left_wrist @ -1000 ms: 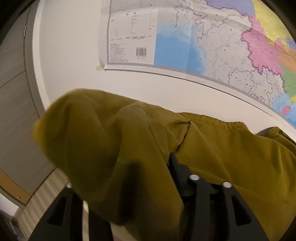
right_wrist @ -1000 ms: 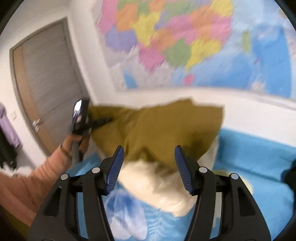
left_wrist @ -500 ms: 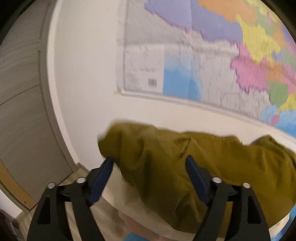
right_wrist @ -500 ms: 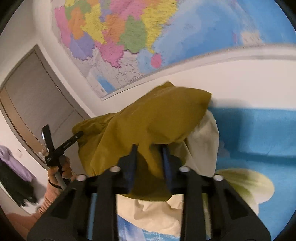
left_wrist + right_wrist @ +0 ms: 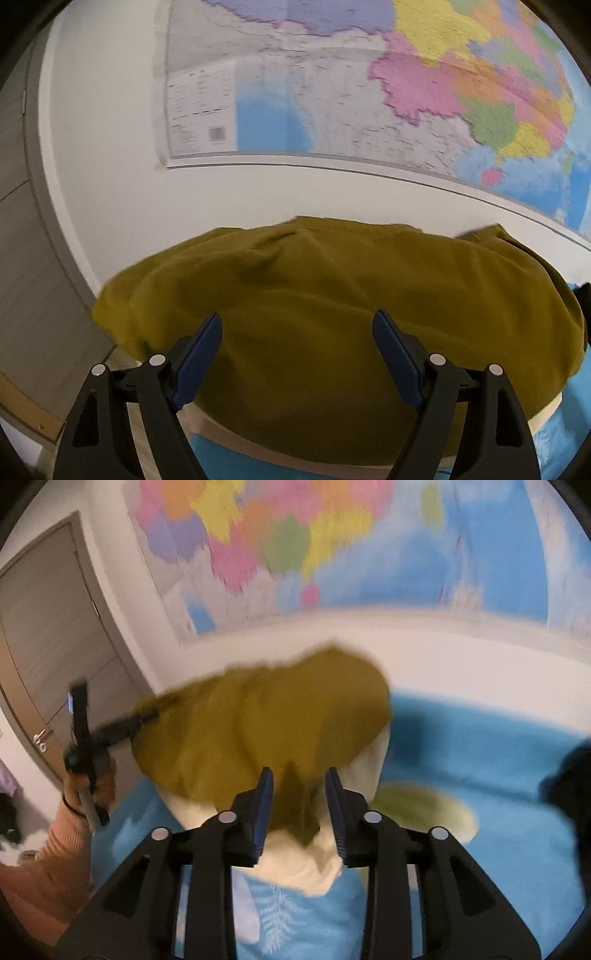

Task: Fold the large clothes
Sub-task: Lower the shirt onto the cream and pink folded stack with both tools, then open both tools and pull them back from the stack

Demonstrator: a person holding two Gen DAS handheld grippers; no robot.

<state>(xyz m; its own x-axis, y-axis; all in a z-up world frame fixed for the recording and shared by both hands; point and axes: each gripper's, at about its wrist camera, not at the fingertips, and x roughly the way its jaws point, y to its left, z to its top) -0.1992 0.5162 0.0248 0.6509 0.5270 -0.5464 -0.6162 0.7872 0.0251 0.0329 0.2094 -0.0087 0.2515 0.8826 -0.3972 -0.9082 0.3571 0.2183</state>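
An olive-mustard garment lies spread in a low mound over a cream cloth on a blue bedsheet. My left gripper hovers at the garment's near edge, open wide, with nothing pinched between its blue pads. In the right wrist view the garment is blurred. My right gripper is at its near hem and its jaws are opening. A hanging fold of olive fabric sits loosely between them, and the pads do not press on it. A hand holds the left gripper at the garment's left edge.
A large coloured map hangs on the white wall behind the bed. A grey door stands at the left. An orange sleeve reaches in from the lower left. A dark object sits at the sheet's right edge.
The left gripper let go of the olive garment, opened wide and drew back; the garment settled onto the cream cloth. The right gripper pinched the hem half a second ago and has now parted.
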